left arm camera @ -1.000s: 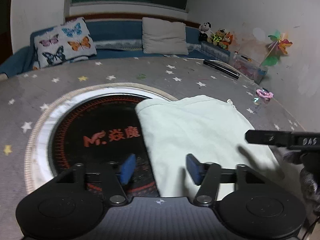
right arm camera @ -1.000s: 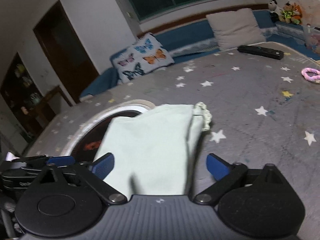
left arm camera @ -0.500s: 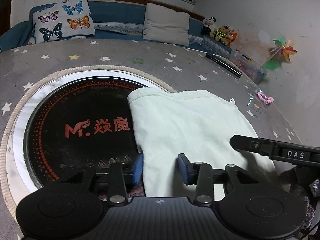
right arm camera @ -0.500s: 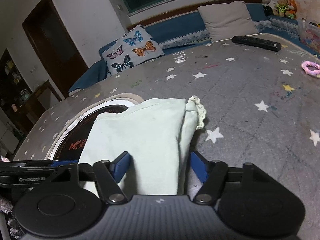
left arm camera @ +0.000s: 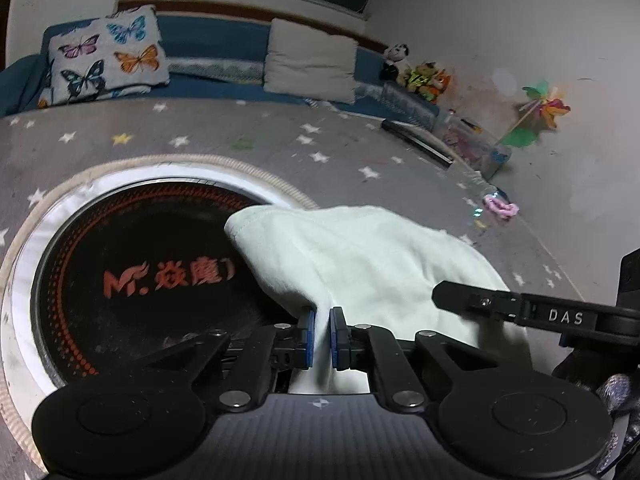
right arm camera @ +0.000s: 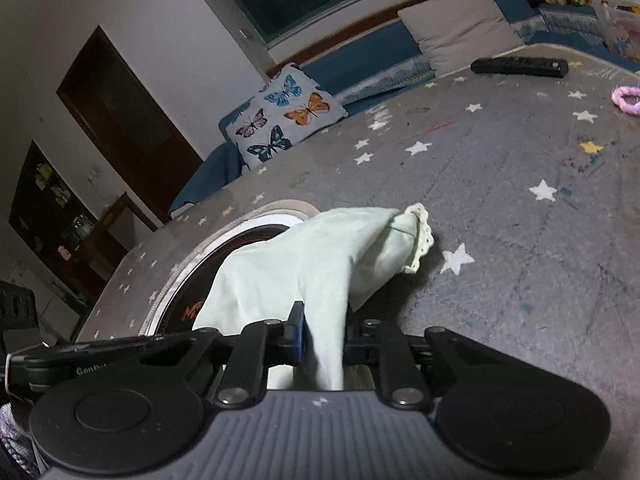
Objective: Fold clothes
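A pale green garment lies partly folded on the grey star-patterned table cover, its left edge over a black round plate with red lettering. My left gripper is shut on the garment's near edge, cloth bunched between its blue pads. The right gripper's black arm crosses the right of this view. In the right wrist view my right gripper is shut on the garment, which rises toward it. A lace-trimmed cuff rests on the table beyond.
A black remote and a pink ring toy lie at the far right of the table. A butterfly cushion, a beige pillow and soft toys line the blue bench behind. A pinwheel stands by the wall.
Both grippers came down onto the garment's near edge and went from open to shut on it. The cloth now lifts and bunches between the pads.
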`<state>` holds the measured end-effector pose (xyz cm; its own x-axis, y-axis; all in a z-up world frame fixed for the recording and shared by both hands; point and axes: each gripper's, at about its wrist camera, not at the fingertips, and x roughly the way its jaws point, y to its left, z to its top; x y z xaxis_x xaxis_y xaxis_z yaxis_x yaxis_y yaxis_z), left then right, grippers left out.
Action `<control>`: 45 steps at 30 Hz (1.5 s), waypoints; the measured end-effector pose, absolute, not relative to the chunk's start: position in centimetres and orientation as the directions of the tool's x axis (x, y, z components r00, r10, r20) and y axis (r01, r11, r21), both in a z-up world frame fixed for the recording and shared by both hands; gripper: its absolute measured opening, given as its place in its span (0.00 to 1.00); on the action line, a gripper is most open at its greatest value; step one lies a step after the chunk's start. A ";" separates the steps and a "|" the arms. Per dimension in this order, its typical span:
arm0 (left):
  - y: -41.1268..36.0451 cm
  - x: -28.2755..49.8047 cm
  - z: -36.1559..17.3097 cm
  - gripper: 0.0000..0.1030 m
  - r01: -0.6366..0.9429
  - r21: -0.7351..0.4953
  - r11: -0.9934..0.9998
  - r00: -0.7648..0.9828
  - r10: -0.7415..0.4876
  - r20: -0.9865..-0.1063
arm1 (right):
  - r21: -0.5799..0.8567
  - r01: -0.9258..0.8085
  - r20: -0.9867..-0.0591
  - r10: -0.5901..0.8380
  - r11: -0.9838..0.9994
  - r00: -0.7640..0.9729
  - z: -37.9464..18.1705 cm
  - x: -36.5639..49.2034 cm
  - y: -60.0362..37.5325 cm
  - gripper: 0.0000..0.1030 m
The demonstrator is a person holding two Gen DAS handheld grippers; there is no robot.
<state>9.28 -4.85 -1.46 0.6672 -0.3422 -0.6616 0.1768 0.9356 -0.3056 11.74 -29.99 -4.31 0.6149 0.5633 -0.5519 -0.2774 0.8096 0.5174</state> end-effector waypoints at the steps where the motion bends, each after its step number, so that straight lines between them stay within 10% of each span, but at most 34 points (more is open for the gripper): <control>1: -5.2 9.2 -1.2 0.08 0.184 -0.303 0.935 0.669 -0.345 -0.659 | 0.518 -0.279 -0.546 0.564 0.809 0.620 -4.1 11.5 -30.1 0.14; 45: -20.0 15.8 -0.5 0.08 0.338 -0.230 0.913 0.590 -0.396 -0.704 | 0.404 -0.148 -0.574 0.376 0.903 0.727 -1.4 12.7 -43.1 0.13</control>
